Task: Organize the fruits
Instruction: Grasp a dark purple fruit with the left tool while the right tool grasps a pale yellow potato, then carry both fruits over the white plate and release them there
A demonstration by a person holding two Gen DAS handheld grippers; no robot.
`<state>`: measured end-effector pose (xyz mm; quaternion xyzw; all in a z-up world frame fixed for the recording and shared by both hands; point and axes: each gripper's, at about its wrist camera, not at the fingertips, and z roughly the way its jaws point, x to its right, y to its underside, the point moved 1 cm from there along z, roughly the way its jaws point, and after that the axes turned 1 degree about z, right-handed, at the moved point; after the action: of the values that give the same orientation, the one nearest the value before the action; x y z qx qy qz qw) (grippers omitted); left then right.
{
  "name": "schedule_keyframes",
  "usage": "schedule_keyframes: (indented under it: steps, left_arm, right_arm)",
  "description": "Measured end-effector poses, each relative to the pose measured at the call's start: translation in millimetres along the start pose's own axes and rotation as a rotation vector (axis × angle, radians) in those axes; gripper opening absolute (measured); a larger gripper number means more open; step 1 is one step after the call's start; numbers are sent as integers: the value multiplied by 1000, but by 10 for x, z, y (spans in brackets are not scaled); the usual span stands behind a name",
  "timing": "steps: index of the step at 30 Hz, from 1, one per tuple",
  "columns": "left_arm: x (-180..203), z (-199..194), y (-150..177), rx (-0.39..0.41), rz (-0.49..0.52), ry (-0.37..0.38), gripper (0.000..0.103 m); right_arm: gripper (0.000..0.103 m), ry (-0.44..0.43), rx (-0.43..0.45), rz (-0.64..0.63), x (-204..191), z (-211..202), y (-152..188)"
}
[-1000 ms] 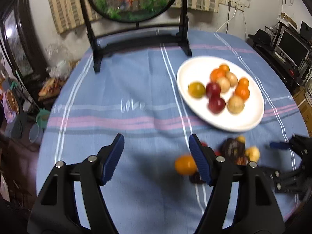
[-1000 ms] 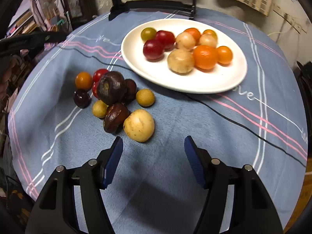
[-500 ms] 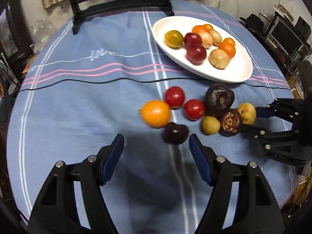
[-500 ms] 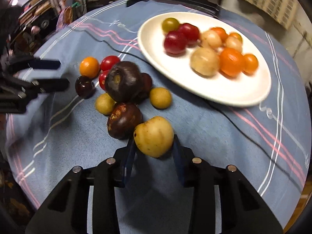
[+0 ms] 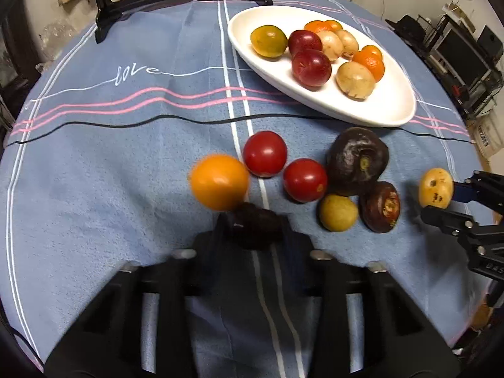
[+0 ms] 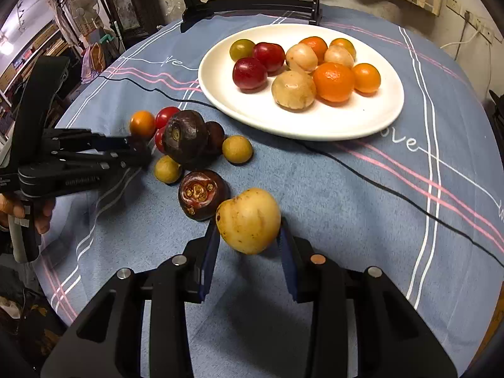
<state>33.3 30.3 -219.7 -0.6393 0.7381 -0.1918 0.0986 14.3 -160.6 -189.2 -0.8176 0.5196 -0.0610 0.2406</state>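
We hold our right gripper clamped on a yellow fruit, its blue pads pressing both sides and the fruit raised just off the cloth. Our left gripper has its fingers drawn in narrow on a dark plum, which sits low on the cloth right by an orange fruit. Beside that lie 2 red tomatoes, a big purple fruit, a smaller purple one and a small yellow-green fruit, all close together. The white plate stands farther back on the cloth, well apart from both grippers, holding 9 fruits: red, orange, tan and 1 greenish.
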Motion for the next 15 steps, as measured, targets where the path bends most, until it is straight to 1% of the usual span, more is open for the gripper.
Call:
schedule_keyframes:
  steps: [3, 9, 15]
  left_arm:
    - [-19, -100, 32, 15, 3, 2, 32]
    - [32, -388, 32, 73, 21, -6, 32]
    - [283, -690, -48, 139, 104, -60, 32]
  right_arm:
    - [37, 2, 9, 16, -6, -38, 18]
    - [37, 0, 29, 45, -4, -141, 65]
    - [37, 8, 71, 76, -68, -316, 101]
